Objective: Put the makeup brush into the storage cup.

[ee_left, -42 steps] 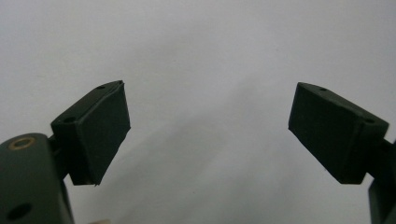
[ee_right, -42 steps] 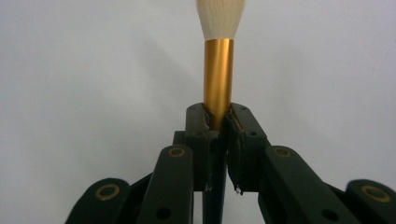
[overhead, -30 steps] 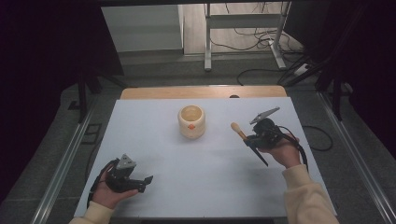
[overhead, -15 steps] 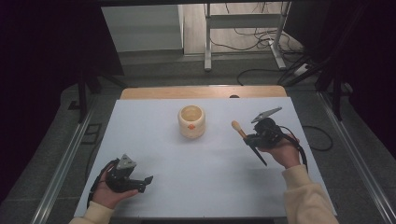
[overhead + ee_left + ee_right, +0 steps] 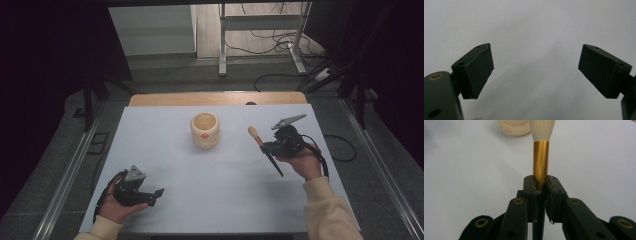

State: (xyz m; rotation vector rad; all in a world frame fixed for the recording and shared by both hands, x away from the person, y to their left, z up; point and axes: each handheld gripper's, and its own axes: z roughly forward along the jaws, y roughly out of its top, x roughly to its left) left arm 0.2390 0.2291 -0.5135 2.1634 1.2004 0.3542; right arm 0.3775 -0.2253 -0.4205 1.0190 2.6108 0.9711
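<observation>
Right hand-held gripper (image 5: 267, 147) clamps my brush (image 5: 264, 150); left hand-held gripper (image 5: 155, 196) gapes wide over the pale tabletop (image 5: 220, 185), cables (image 5: 280, 37) strewn on the dark floor beyond.

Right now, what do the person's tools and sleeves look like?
Both arms wear cream-coloured sleeves. The left tool and the right tool are black, each with a grey three-cornered plate on top and a black cable trailing off. Up close, the left tool's fingers are flat black pads with small holes, and the right tool's black links carry brass-coloured rivets.
</observation>
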